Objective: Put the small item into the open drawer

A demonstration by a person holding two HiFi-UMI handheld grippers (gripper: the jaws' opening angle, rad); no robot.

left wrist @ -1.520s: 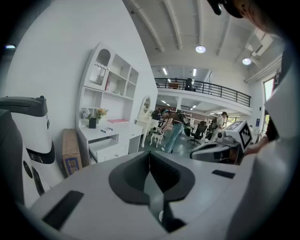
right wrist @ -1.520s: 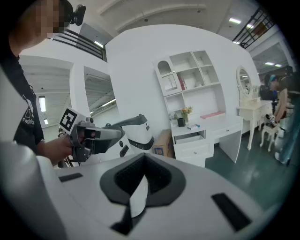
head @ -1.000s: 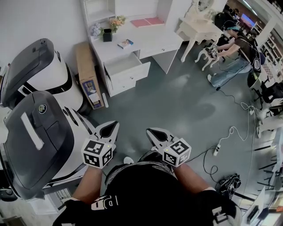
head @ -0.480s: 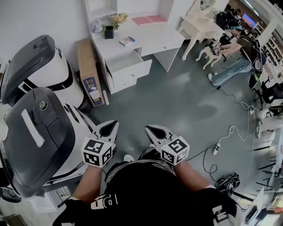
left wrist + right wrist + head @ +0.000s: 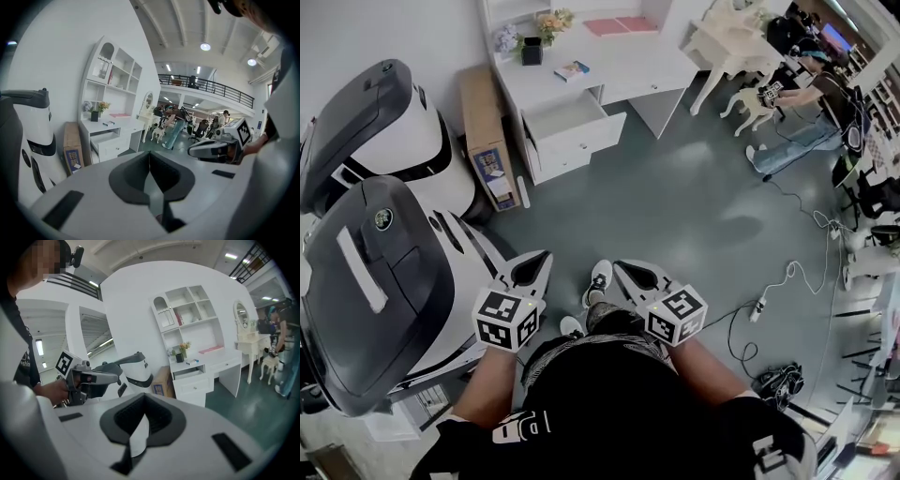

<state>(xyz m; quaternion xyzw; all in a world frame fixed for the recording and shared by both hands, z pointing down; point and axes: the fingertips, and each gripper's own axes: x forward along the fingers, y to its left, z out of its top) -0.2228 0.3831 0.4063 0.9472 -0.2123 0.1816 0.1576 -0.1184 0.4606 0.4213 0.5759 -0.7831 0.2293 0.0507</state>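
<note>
A white desk (image 5: 623,70) stands far ahead, its top drawer (image 5: 565,120) pulled open. A small blue-and-white item (image 5: 572,69) lies on the desktop behind the drawer. Both grippers hang low in front of my body, well short of the desk. My left gripper (image 5: 539,260) is shut with nothing between its jaws, which meet in a seam in the left gripper view (image 5: 150,161). My right gripper (image 5: 624,270) is shut and empty too (image 5: 144,404). The open drawer (image 5: 187,372) and the item (image 5: 191,362) show small in the right gripper view.
Two big white-and-grey machines (image 5: 375,281) (image 5: 384,131) stand at my left. A cardboard box (image 5: 486,150) leans beside the desk. A flower pot (image 5: 532,52) sits on the desktop. A power strip with cable (image 5: 759,307) lies on the floor at right, a person (image 5: 811,94) sits far right.
A white shoe has stepped forward between the grippers, and the desk has slid slightly up in the head view. Both grippers hold the same pose, still shut.
</note>
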